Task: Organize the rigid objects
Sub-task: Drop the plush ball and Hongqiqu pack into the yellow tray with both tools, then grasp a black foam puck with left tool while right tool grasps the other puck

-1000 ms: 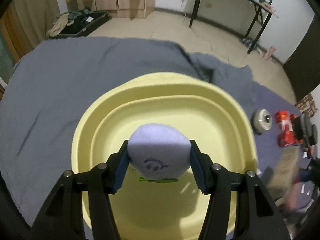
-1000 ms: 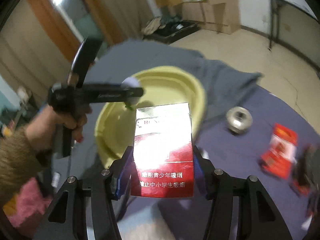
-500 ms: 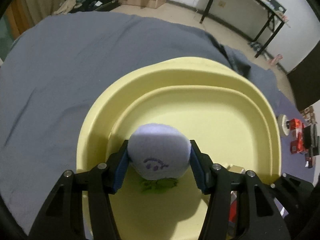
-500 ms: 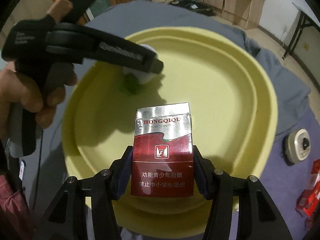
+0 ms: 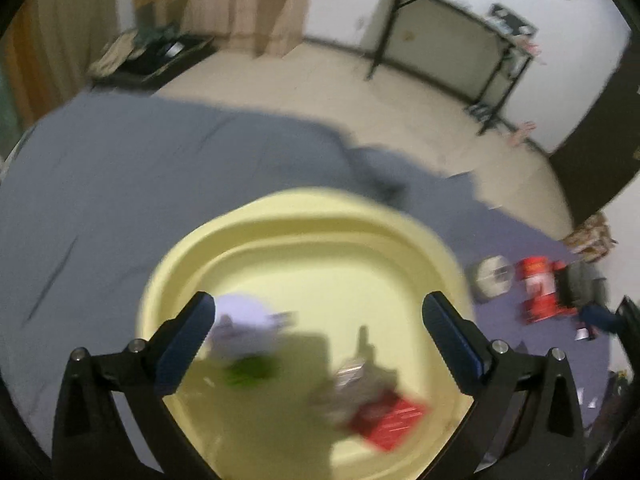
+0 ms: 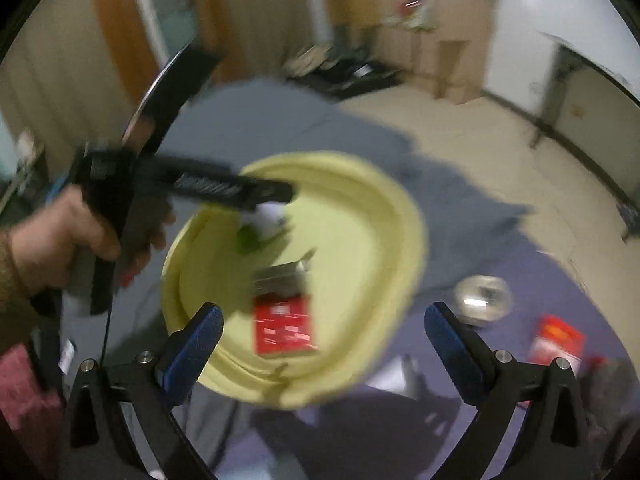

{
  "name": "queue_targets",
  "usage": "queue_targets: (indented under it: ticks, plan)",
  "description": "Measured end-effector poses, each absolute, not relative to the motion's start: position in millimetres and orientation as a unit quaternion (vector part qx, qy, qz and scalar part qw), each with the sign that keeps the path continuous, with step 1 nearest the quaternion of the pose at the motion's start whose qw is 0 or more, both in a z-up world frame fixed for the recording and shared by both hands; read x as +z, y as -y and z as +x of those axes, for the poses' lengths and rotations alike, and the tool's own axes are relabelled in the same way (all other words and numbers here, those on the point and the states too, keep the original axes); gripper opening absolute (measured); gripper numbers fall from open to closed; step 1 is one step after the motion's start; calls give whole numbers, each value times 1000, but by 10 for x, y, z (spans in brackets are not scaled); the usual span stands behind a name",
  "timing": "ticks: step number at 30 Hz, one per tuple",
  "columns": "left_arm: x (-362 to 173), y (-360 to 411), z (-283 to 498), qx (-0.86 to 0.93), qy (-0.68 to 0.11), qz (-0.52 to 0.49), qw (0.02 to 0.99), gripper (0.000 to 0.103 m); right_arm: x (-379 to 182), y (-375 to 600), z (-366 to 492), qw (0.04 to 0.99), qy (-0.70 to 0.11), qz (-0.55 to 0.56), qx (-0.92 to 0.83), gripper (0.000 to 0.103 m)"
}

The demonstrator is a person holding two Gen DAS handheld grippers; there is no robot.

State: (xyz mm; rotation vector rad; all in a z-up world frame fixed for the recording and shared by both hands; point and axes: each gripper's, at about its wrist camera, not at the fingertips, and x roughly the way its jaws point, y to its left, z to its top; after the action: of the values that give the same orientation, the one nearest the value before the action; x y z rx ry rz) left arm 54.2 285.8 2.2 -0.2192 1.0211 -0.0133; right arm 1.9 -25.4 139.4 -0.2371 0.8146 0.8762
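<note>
Both wrist views, blurred, seemingly downward; share yellow basin (image 5: 312, 216)

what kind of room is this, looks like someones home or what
Probably a room in a home, perhaps a bedroom: a grey sheet spread like bedding, a black folding table against the white wall, and wooden cabinets beyond bare floor.

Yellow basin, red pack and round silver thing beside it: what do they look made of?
Yellow basin: probably moulded plastic, smooth and matte, with a stepped rim. Red pack: likely printed cardboard with a glossy finish and a silvery foil-like top. Round silver thing: looks like metal from its bright glints, but blur leaves that open.
</note>
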Motion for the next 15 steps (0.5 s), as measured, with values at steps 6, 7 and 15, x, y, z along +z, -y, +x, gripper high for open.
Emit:
queue_targets:
  ticks: [6, 7, 15]
  plan:
    - [433, -1617, 713, -99, -465, -68, 877, 103, 1681, 2148, 213, 874, -375, -83, 298, 103]
    - [430, -1436, 741, -94, -467, -56, 877, 103, 1639, 2473, 148, 877, -384, -86, 277, 103]
    - [90, -298, 1049, -139, -516, 25, 845, 88, 865, 4045, 125, 873, -444, 20, 200, 103]
